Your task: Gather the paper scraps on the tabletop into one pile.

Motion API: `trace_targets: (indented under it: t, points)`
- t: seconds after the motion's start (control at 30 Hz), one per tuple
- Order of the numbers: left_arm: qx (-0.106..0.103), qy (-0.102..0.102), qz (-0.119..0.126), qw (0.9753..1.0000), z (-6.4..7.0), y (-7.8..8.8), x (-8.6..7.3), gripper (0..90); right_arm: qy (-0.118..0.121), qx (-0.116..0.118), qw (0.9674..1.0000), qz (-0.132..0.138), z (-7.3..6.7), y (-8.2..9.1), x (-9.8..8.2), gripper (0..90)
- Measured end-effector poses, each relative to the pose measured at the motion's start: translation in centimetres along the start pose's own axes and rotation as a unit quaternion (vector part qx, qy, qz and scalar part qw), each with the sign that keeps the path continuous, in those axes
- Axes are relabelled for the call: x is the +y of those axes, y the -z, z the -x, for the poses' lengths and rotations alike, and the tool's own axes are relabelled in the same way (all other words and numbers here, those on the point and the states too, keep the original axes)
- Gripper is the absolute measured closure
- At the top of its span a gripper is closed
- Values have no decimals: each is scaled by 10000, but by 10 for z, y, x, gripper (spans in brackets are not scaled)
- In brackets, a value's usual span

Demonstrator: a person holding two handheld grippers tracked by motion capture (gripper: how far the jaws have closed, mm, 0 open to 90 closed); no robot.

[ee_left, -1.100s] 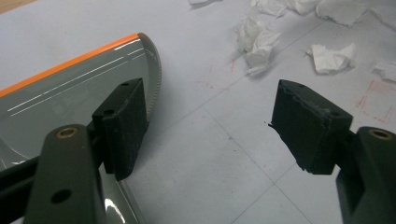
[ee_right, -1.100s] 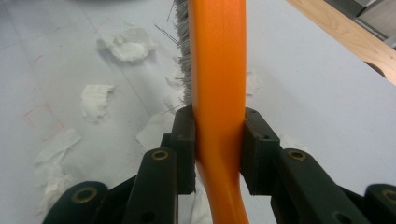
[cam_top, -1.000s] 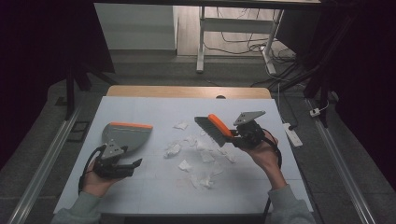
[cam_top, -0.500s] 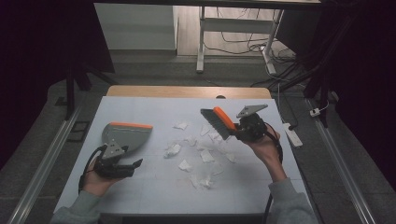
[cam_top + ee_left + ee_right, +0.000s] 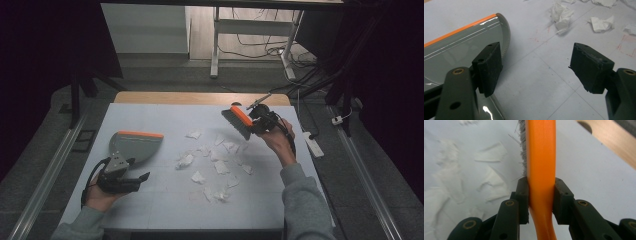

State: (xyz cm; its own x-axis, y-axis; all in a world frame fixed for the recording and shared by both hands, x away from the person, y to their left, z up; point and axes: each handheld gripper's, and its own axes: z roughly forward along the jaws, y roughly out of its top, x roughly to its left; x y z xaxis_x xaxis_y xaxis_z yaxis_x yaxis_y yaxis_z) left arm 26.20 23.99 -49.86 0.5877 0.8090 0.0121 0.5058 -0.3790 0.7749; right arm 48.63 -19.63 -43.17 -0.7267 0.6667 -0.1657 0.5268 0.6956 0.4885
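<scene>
Above the paper scraps (image 5: 215, 165) on the desk (image 5: 165, 210), the right hand-held gripper (image 5: 256, 121) is clamping the orange brush (image 5: 239, 121). The left hand-held gripper (image 5: 142, 178) is gaping wide and empty, lying beside the grey dustpan (image 5: 134, 145).

We count one brush (image 5: 238, 121), orange-backed with grey bristles, and one grey dustpan (image 5: 134, 146) with an orange lip, near the left edge of the table (image 5: 165, 205). We count roughly a dozen white paper scraps (image 5: 220, 167) across the middle; the smallest blur together. We count two grippers, one per hand.
</scene>
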Motion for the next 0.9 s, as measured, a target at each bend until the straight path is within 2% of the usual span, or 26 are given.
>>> trace_targets:
  t: [0.17, 0.37, 0.5, 0.53, 0.67, 0.8, 0.9]
  points:
    - [2, 11, -18, 10000, -1, -1, -1, 266, -33, -167, 9994, -301, 8, -9, -1, 701]
    - [1, -19, -34, 10000, -1, -1, -1, 268, -231, -464, 9977, -438, 20, -7, -11, 702]
    - [-46, -21, -34, 10000, 0, -2, 0, 269, -91, -599, 9957, -698, 19, -13, -13, 702]
    - [-34, -27, -30, 10000, 0, -2, 0, 270, -149, -511, 9964, -666, 17, -14, -11, 702]
    - [-30, 1, -14, 10000, -1, -1, -1, 272, 170, -306, 9967, -738, 1, -19, -2, 703]
    - [-33, 11, -13, 10000, -1, -1, -2, 273, 581, -211, 9948, -805, -21, -23, 5, 706]
    - [-38, -1, -24, 10000, -1, -2, -2, 273, 769, -123, 9939, -778, -36, -22, 5, 707]
